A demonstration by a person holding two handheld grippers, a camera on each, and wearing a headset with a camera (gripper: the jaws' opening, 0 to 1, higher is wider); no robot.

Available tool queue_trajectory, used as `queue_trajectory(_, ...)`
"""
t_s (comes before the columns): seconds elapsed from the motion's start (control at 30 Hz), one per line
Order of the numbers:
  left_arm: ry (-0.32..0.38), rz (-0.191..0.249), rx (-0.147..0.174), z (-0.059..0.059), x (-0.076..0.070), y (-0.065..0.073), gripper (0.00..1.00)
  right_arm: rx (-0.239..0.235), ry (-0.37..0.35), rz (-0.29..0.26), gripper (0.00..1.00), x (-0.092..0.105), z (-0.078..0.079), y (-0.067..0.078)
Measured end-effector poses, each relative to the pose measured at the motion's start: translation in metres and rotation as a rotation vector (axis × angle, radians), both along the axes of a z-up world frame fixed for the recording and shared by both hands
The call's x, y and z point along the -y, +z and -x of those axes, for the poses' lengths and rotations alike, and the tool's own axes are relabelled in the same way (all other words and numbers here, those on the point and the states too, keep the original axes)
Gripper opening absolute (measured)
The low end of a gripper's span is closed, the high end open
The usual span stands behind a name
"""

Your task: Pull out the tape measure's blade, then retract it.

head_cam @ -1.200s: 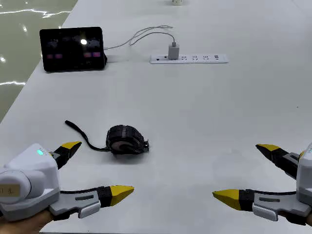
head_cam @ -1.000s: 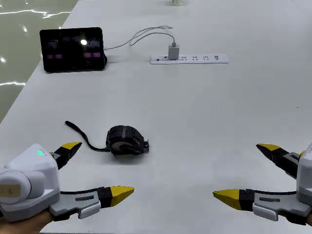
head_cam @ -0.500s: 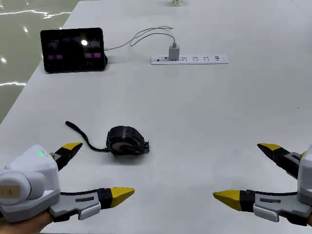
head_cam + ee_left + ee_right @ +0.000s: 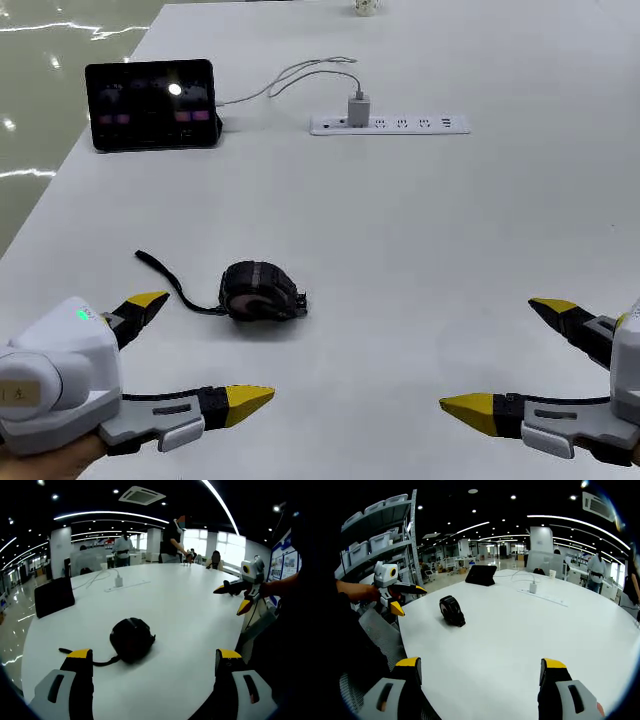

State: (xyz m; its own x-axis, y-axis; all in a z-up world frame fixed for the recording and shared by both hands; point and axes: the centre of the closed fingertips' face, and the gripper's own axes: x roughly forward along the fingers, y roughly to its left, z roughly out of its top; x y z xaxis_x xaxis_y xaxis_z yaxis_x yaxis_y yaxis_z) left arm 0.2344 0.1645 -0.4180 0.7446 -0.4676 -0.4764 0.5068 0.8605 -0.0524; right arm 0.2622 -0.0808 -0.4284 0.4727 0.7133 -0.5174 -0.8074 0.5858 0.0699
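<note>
On white bench [image 4: 430,230], left of centre: tape measure [image 4: 262,290] lies on side, blade in, wrist strap [image 4: 160,270] trailing toward left edge. L gripper [image 4: 215,345] near it, short of case, jaws wide apart, nothing held. R gripper [image 4: 488,352] well apart to right, jaws spread too, empty. Change vs prev. frames: none of note, slight view shift only; tape measure + both grippers in same places. Meaning: task not begun, no approach yet. Next, prob.: one gripper pins case, other takes blade tip. Tablet [image 4: 152,103], pwr strip [image 4: 400,124] at far side.
</note>
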Motion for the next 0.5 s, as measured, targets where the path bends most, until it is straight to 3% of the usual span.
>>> queue_trajectory(0.5,-0.016,-0.014,-0.001,-0.0071,-0.0045,0.0026,0.99,-0.011,0.022,0.013,0.98,0.0009,-0.0042,-0.0025)
